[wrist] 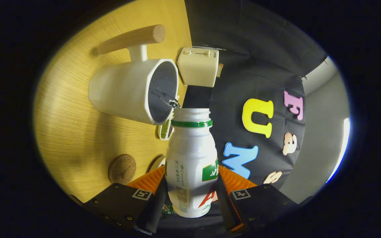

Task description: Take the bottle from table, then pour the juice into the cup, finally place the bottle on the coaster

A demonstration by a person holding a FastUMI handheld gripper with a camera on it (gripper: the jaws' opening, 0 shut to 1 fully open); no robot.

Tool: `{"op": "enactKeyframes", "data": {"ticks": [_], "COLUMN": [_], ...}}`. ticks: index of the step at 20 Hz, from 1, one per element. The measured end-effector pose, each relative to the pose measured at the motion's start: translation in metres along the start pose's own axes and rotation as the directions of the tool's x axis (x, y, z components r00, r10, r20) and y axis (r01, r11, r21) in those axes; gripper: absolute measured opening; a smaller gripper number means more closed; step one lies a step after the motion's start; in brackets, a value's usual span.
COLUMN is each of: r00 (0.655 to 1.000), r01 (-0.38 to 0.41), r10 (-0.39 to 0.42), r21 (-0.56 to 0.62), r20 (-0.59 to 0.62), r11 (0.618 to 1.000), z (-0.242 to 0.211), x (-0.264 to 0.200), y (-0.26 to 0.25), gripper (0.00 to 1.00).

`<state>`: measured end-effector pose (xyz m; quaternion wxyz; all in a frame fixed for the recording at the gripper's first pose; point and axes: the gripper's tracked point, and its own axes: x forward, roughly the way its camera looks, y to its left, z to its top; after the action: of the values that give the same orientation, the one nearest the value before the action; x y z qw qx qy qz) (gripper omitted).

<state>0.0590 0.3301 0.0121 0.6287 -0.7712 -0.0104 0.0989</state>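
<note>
I had the gripper [190, 195] clamped on the bottle [191, 165], one finger pressed against each side of its lower body at the bottom centre of the frame. The whole view was rolled sideways, so the wooden table [78, 132] ran up the left half of the frame. I judged that to be the pouring tilt, with the bottle laid over towards the cup.

The bottle was white plastic with a green ring under its open, capless neck, and that neck pointed up the frame at the cup's mouth. The cup [134, 91], a white faceted mug with a dark speckled inside and a round wooden handle [131, 39], sat in the upper left of centre, its opening facing the bottle. The bottle's lip was just beside the cup's rim, where a small glint of something clear showed; I could not tell whether that was liquid running. I could not see any juice pooled in the cup, and the opaque bottle hid its own level.

The coaster [122, 169], a round wooden disc with a stamped design, lay bare on the table at lower left, near the left finger, waiting for the bottle. Behind the bottle's neck a small container of green bits [165, 129] peeked out, and a cream toaster [198, 66] stood at upper centre.
</note>
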Motion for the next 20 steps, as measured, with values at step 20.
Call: {"op": "enactKeyframes", "data": {"ticks": [20], "r00": [0.999], "r01": [0.049], "r10": [-0.049], "r21": [-0.092], "r20": [-0.005], "r11": [0.995], "z": [0.000], "x": [0.000], "y": [-0.025], "gripper": [0.72]}}
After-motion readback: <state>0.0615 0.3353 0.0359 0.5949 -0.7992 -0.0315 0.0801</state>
